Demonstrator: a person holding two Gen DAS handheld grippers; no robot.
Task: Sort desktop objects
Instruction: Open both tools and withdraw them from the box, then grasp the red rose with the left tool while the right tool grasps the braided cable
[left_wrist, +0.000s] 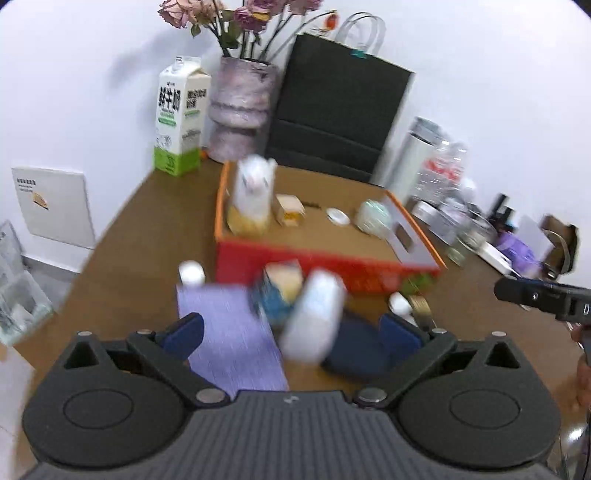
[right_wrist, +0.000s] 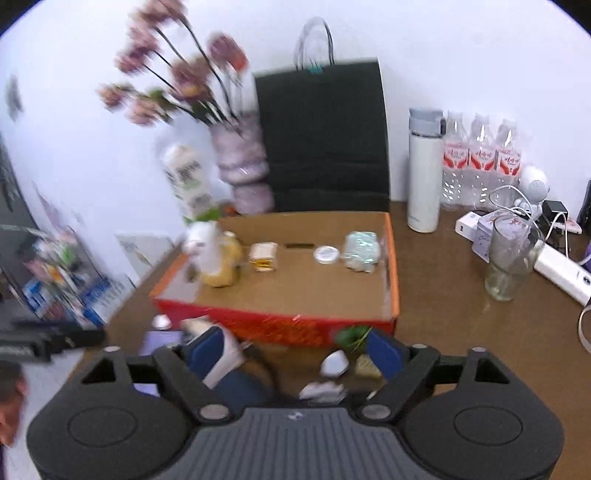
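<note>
Tongs (left_wrist: 293, 325) (right_wrist: 295, 350) both wide apart, nothing gripped

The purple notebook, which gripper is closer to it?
Left. The left gripper hangs right over the notebook; in the right wrist view the right gripper has it off beyond its left finger.

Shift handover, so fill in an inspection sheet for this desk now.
Surface: brown wooden desk, crowded.
Job's things: orange-rimmed cardboard box holds a plush toy, a small carton, a white lid and a wrapped packet; in front of the box lie a white bottle, a purple sheet and small blurred items.
Clutter: milk carton, flower vase, black bag, thermos, water bottles, glass.
Grippers: left tool open; right tool open.
Cables: white lead by power strip.
Surroundings: white wall.
</note>
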